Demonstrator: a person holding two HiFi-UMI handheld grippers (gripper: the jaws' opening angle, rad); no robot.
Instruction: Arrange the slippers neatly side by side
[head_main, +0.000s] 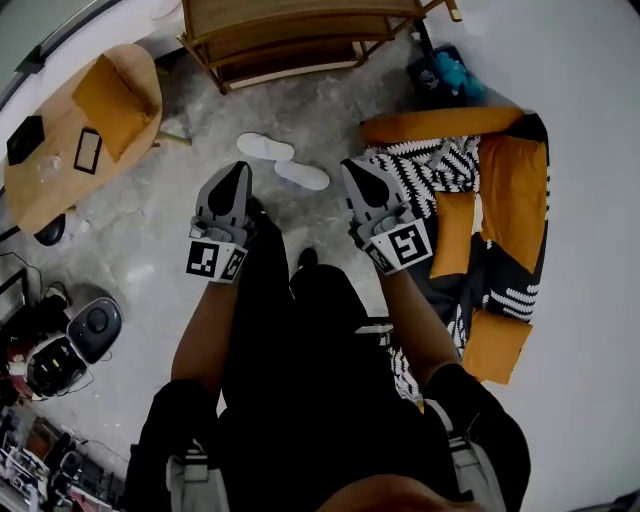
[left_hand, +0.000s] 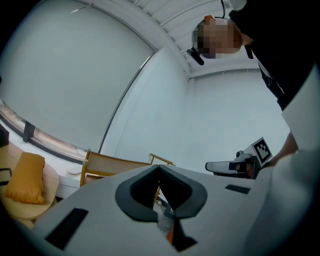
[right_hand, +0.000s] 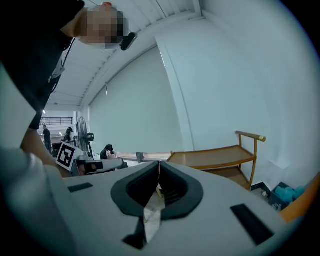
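Two white slippers lie on the grey floor in the head view, one (head_main: 265, 147) farther left and the other (head_main: 302, 175) nearer and to the right, set at an angle with their ends close together. My left gripper (head_main: 234, 178) is held in the air to the near left of them, jaws shut and empty. My right gripper (head_main: 358, 172) hovers to the right of the slippers, also shut on nothing. Both gripper views point up and forward at walls, so neither shows the slippers. The closed jaws of the left gripper (left_hand: 159, 169) and of the right gripper (right_hand: 159, 166) meet at the tips.
A wooden shelf cart (head_main: 290, 35) stands beyond the slippers. A round wooden table (head_main: 50, 165) with an orange cushion (head_main: 115, 100) is at the left. A sofa with orange cushions (head_main: 510, 190) and a black-and-white blanket (head_main: 440, 165) is at the right. Cables and devices (head_main: 70, 345) lie at the lower left.
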